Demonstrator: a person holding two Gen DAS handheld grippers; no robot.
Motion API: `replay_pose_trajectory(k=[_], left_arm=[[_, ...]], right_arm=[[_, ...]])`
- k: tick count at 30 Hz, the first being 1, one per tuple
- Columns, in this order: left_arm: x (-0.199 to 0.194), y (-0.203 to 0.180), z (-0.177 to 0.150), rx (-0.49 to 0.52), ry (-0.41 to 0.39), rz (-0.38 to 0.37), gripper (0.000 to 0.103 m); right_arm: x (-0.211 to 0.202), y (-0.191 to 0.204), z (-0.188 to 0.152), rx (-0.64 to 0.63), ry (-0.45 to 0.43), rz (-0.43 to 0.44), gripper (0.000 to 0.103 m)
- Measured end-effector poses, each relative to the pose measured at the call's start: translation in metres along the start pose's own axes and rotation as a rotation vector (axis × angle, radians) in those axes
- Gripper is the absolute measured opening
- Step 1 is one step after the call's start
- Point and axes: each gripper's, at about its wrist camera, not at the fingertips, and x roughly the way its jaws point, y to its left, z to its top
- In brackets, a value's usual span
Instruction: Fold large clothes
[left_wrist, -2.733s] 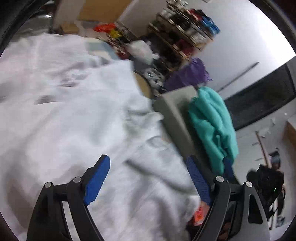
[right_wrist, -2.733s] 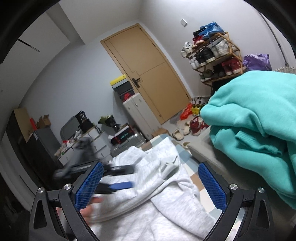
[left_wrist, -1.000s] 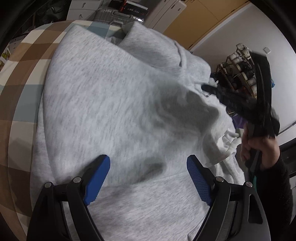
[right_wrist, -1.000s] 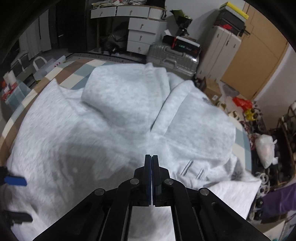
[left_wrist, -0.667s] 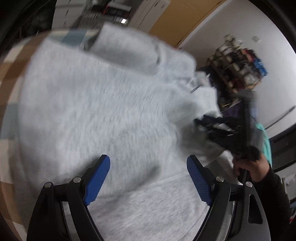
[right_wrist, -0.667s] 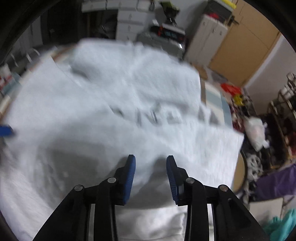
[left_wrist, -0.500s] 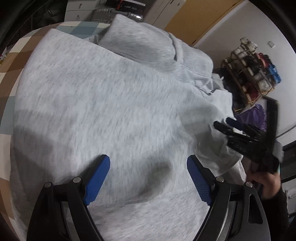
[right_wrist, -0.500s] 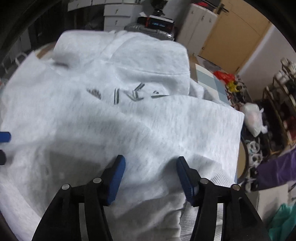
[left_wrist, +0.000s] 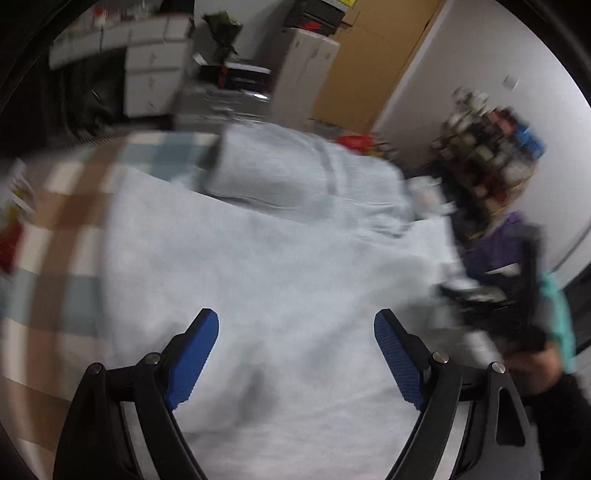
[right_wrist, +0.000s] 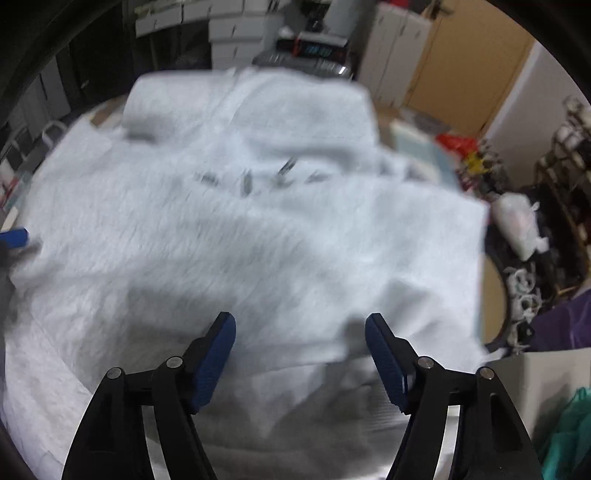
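A large light-grey hoodie (left_wrist: 266, 266) lies spread over the checked cover, its hood at the far end and dark lettering (right_wrist: 255, 179) on its chest. My left gripper (left_wrist: 295, 325) hovers open above the garment's near part, nothing between its blue pads. My right gripper (right_wrist: 300, 326) hangs over a folded edge of the hoodie (right_wrist: 295, 240); its jaws are opening and no cloth is pinched between them. The right gripper (left_wrist: 491, 306), in a person's hand, shows blurred at the right of the left wrist view. A blue fingertip (right_wrist: 14, 236) of the left gripper shows at the left edge.
The checked brown and blue cover (left_wrist: 66, 206) shows at the left. White drawers (left_wrist: 147, 74), a suitcase and a wooden door (right_wrist: 465, 70) stand behind. A shoe rack (left_wrist: 491, 147), purple cloth (right_wrist: 569, 321) and a teal garment (right_wrist: 569, 435) lie to the right.
The right gripper's jaws went from shut to wide apart and let go of the cloth, drawing back toward the right edge. The left gripper rose and tilted up, staying open.
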Motion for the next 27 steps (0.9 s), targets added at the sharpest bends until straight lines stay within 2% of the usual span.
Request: replay_pose_trajectory(k=[1, 3, 4, 5, 6, 7, 10, 12, 13, 14, 15, 16, 17, 19, 20, 21, 22, 24, 26, 27], left_arm=[[0.01, 0.007, -0.002, -0.007, 0.033, 0.011, 0.083], [0.037, 0.026, -0.009, -0.098, 0.143, -0.084, 0.083], [0.048, 0.033, -0.011, -0.125, 0.176, -0.125, 0.083], [0.058, 0.037, -0.013, -0.125, 0.183, -0.131, 0.083], [0.061, 0.037, -0.013, -0.112, 0.166, -0.141, 0.083], [0.061, 0.038, -0.013, -0.102, 0.155, -0.144, 0.083], [0.054, 0.035, -0.006, -0.107, 0.177, -0.145, 0.083], [0.032, 0.03, 0.007, -0.092, 0.1, -0.154, 0.084], [0.018, 0.036, 0.018, -0.088, 0.028, -0.134, 0.084], [0.014, 0.038, 0.027, -0.1, -0.007, -0.111, 0.084], [0.016, 0.042, 0.033, -0.111, -0.004, -0.091, 0.085], [0.029, 0.048, 0.041, -0.126, 0.04, -0.077, 0.085], [0.052, 0.056, 0.048, -0.15, 0.118, -0.056, 0.085], [0.084, 0.071, 0.044, -0.181, 0.207, -0.023, 0.083], [0.091, 0.076, 0.042, -0.178, 0.201, -0.028, 0.085], [0.087, 0.075, 0.045, -0.147, 0.152, -0.014, 0.087], [0.09, 0.077, 0.045, -0.144, 0.168, 0.004, 0.086], [0.085, 0.086, 0.043, -0.207, 0.166, -0.036, 0.086], [0.076, 0.093, 0.042, -0.28, 0.181, -0.073, 0.086], [0.069, 0.094, 0.042, -0.297, 0.169, -0.103, 0.086]], right_arm=[[-0.003, -0.008, 0.001, 0.025, -0.011, -0.018, 0.074], [0.002, -0.02, 0.0, 0.067, 0.032, -0.062, 0.074], [0.008, -0.023, -0.002, 0.076, 0.063, -0.089, 0.074], [0.016, -0.027, -0.006, 0.084, 0.1, -0.105, 0.074], [0.022, -0.028, -0.017, 0.103, 0.132, -0.092, 0.074], [0.017, -0.034, -0.018, 0.147, 0.099, -0.069, 0.075], [0.014, -0.04, -0.015, 0.189, 0.151, -0.035, 0.076], [-0.002, -0.047, -0.008, 0.204, 0.093, -0.016, 0.075], [-0.01, -0.049, -0.004, 0.211, 0.059, -0.008, 0.076], [-0.016, -0.051, 0.0, 0.215, 0.03, -0.013, 0.076], [-0.022, -0.052, 0.005, 0.221, -0.005, -0.032, 0.076], [-0.023, -0.055, 0.01, 0.228, -0.029, -0.041, 0.076], [-0.02, -0.056, 0.014, 0.233, -0.041, -0.05, 0.076], [-0.01, -0.063, 0.023, 0.26, -0.047, -0.076, 0.078], [-0.005, -0.062, 0.025, 0.279, -0.035, -0.071, 0.08], [0.016, -0.07, 0.026, 0.303, 0.003, -0.06, 0.08], [0.029, -0.069, 0.023, 0.307, 0.042, -0.057, 0.08], [0.061, -0.067, 0.014, 0.281, 0.157, -0.061, 0.079], [0.058, -0.069, 0.009, 0.301, 0.108, -0.05, 0.084], [0.058, -0.069, 0.009, 0.294, 0.124, -0.046, 0.084]])
